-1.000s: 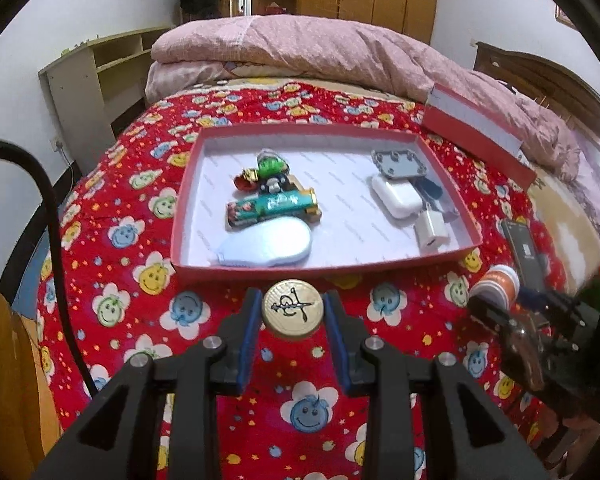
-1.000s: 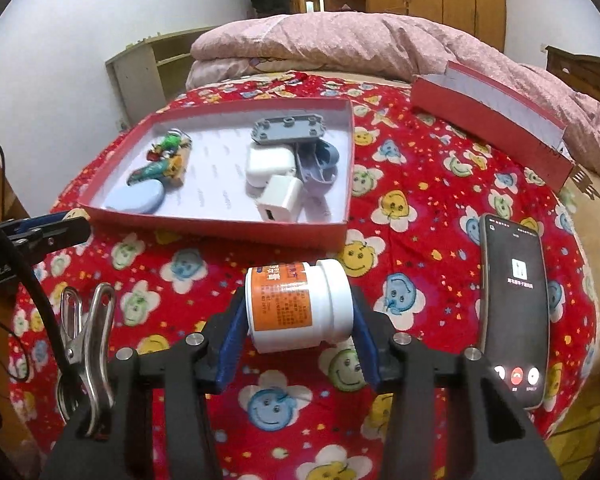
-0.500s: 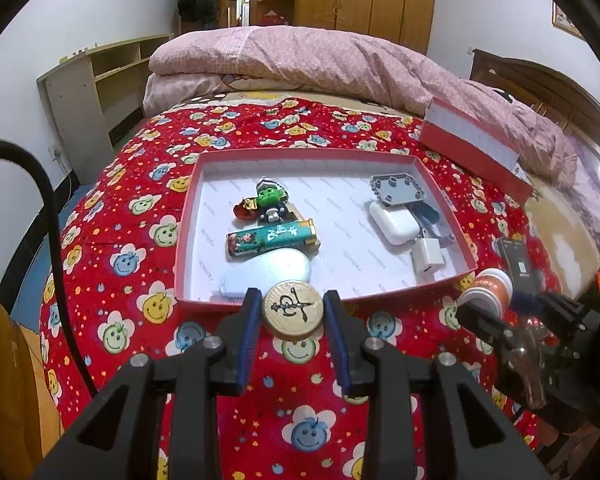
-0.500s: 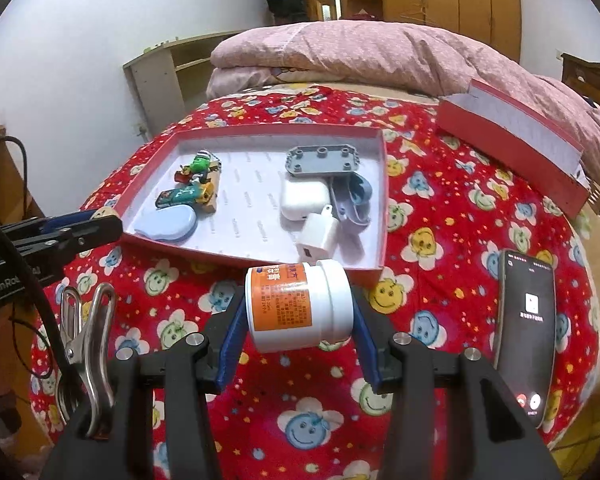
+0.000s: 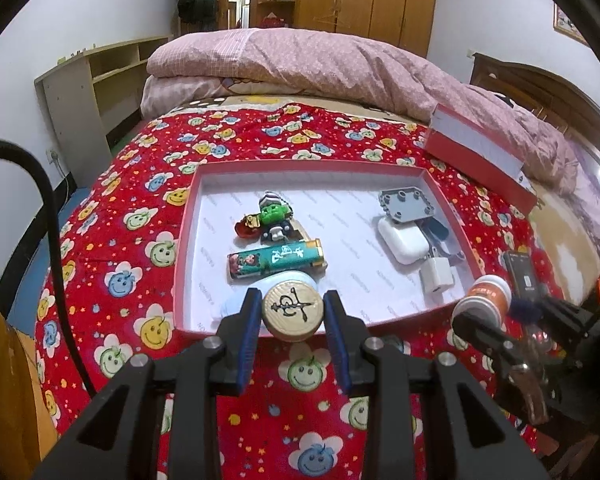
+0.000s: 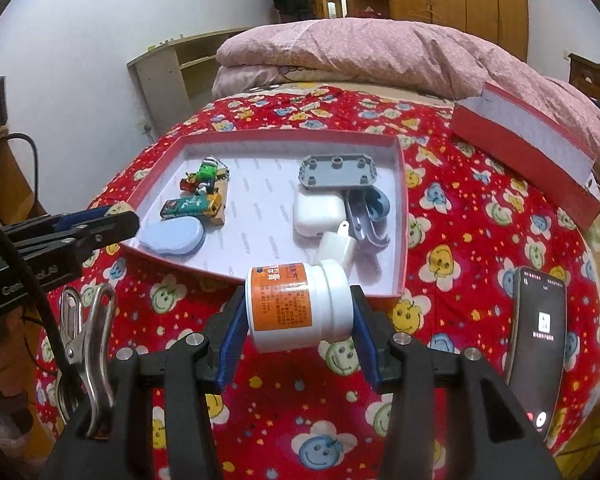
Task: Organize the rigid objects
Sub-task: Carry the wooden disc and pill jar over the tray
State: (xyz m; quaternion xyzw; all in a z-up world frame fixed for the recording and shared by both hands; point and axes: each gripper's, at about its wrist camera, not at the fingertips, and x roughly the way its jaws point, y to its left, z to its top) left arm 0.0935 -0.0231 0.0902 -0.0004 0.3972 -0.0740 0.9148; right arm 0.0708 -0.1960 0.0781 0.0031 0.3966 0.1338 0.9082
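Observation:
My left gripper (image 5: pixel 293 308) is shut on a round gold token (image 5: pixel 293 309) with a black mark, held just above the near edge of the red tray (image 5: pixel 428 178). My right gripper (image 6: pixel 298 304) is shut on a white jar with an orange label (image 6: pixel 296 306), lying sideways between the blue pads, near the tray's (image 6: pixel 404 208) front corner. Inside the tray lie a green figure (image 5: pixel 274 216), a green lighter (image 5: pixel 276 261), a pale blue oval case (image 6: pixel 176 235), a white earbud case (image 6: pixel 319 210), a white charger (image 6: pixel 338 249) and a grey plate (image 6: pixel 337 170).
The tray sits on a red smiley-print bedspread (image 5: pixel 140 220). A red box lid (image 6: pixel 528 140) leans at the right against a pink quilt (image 5: pixel 320 64). A phone (image 6: pixel 538 344) with a lit screen lies at the right. A metal clip (image 6: pixel 88 320) hangs by my right gripper.
Both grippers have risen and moved toward the tray with their loads; the token now overlaps the tray's near edge and the jar stands closer to its front corner.

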